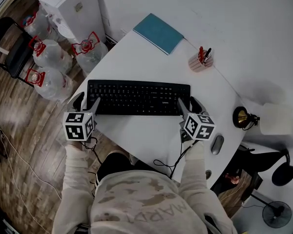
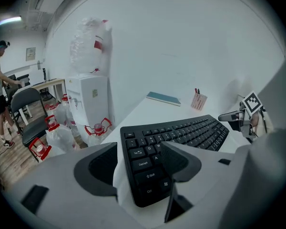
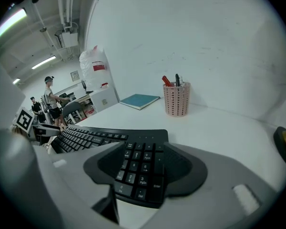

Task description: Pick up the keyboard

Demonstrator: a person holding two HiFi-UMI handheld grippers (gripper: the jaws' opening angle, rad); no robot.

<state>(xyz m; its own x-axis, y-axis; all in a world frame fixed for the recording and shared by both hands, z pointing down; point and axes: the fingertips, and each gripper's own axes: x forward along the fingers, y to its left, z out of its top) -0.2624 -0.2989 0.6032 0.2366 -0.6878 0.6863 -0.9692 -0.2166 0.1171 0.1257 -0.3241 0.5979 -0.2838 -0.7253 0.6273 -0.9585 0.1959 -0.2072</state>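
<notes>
Head view says we're at the very start of the actual pick: the keyboard (image 1: 136,97) lies flat on the white table (image 1: 151,135), near its front edge, and as far as I can tell nothing has been lifted. The left gripper (image 1: 87,104) is at the keyboard's left end and the right gripper (image 1: 188,104) is at the number-pad end, so lining up looks done. In the left gripper view the jaws are spread, with the Ctrl/Shift corner sitting between them. There's a strip of bare table showing between one pad and the keyboard's edge, so that one isn't squeezing anything. The right gripper view is much the same: jaws wide apart, number pad between them. Here the pads overlap the keyboard in the picture, so I honestly can't say whether they're touching it or just hanging over it. My guess at what's left: close both, then raise the ends together so it stays level. Hard to make out: the keyboard's underside and front edge are blocked by the gripper bodies. A cable (image 1: 171,165) dangles off the table edge, and I can't trace what it plugs into. If it's the keyboard's, it could tug. The mouse (image 1: 217,144) sits just beside the right gripper.
</notes>
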